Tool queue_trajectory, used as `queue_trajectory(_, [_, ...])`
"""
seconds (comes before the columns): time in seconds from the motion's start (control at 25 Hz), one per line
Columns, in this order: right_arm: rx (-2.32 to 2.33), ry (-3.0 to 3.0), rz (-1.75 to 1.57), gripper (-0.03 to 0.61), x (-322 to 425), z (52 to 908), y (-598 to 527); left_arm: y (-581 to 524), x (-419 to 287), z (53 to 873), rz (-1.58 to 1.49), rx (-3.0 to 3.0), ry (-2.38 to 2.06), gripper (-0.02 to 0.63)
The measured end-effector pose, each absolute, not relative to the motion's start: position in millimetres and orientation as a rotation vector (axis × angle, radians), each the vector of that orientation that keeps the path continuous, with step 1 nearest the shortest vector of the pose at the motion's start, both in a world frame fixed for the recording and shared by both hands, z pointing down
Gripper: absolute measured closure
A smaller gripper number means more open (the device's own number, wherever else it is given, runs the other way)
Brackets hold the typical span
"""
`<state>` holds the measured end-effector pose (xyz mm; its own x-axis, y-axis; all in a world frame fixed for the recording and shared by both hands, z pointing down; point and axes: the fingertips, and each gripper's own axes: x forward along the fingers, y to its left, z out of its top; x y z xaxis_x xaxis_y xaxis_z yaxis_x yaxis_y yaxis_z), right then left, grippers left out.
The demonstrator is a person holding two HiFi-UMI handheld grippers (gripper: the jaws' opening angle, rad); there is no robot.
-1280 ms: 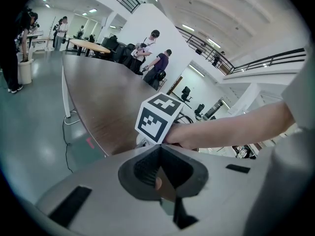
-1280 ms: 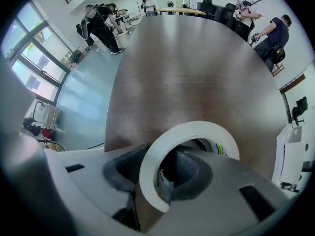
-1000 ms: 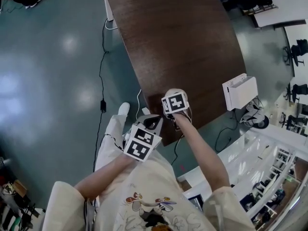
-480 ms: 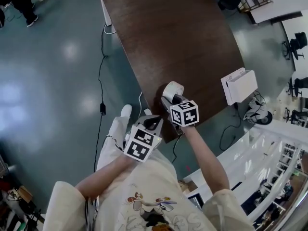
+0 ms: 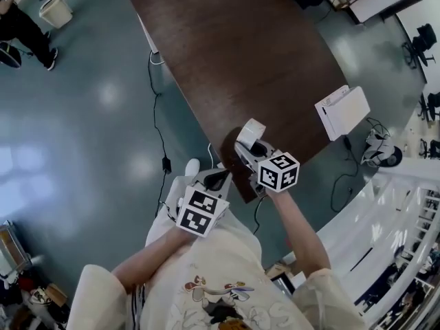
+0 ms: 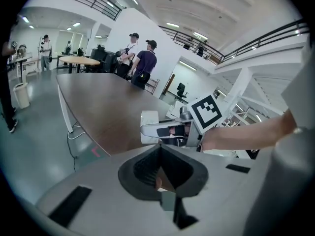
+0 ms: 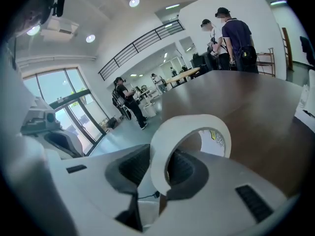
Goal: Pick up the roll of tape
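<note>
The roll of tape [image 5: 249, 132] is a white ring with a wide core. My right gripper [image 5: 249, 146] is shut on it and holds it up above the near end of the dark wooden table [image 5: 240, 40]. In the right gripper view the tape roll [image 7: 160, 149] stands on edge between the two dark pads of my right gripper [image 7: 158, 170], which press on its band. My left gripper [image 5: 218, 177] hangs to the left of it by the table's near corner, shut and holding nothing. The left gripper view shows the left gripper [image 6: 160, 173] closed, with the tape roll [image 6: 149, 121] ahead.
A white box [image 5: 342, 112] stands on the floor right of the table. Cables [image 5: 155, 108] trail over the floor on the left. Two people [image 6: 140, 63] stand at the table's far end. Another person [image 5: 20, 26] and a bin [image 5: 51, 9] are at the far left.
My right gripper closed on the tape roll, lifted it off the table and tipped from pointing down towards level. The left gripper rose a little.
</note>
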<state>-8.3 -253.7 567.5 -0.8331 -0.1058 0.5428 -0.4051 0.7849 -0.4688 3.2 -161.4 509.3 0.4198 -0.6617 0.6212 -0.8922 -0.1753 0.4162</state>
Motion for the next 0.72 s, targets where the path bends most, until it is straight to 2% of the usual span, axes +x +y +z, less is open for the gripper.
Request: queue_trajectory(0.72, [0.398,-2.916,0.712,0.483,73,380,-200,-153,41,429,0.323,2.124,-1.414,0.609])
